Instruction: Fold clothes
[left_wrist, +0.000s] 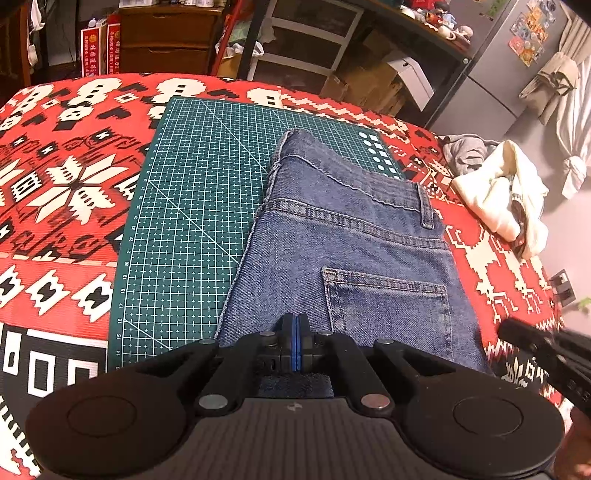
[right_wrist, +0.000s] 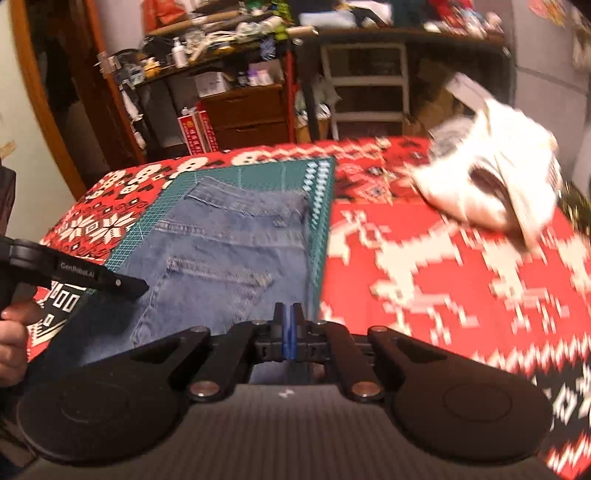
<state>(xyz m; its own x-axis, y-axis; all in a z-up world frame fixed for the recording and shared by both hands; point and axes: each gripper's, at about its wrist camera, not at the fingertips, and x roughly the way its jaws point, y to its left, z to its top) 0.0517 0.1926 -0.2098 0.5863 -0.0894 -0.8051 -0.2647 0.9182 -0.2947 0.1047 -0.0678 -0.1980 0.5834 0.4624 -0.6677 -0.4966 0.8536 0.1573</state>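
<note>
The jeans (left_wrist: 354, 251) are seen folded on the green mat (left_wrist: 192, 221); a white garment (left_wrist: 498, 192) remains crumpled on the bench. Left tool (left_wrist: 294, 325) and right tool (right_wrist: 287, 317) are pressed together, empty.

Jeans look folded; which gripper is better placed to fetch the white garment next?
Probably the right gripper: it sits at the jeans' right edge, nearer the white garment. The left gripper is over the denim.

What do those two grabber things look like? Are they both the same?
Yes, they match. The left gripper and right gripper are black, each with two straight fingers lined with blue pads, jointed link arms with silver pins, and round black discs either side. White lettering marks the left one's side.
</note>
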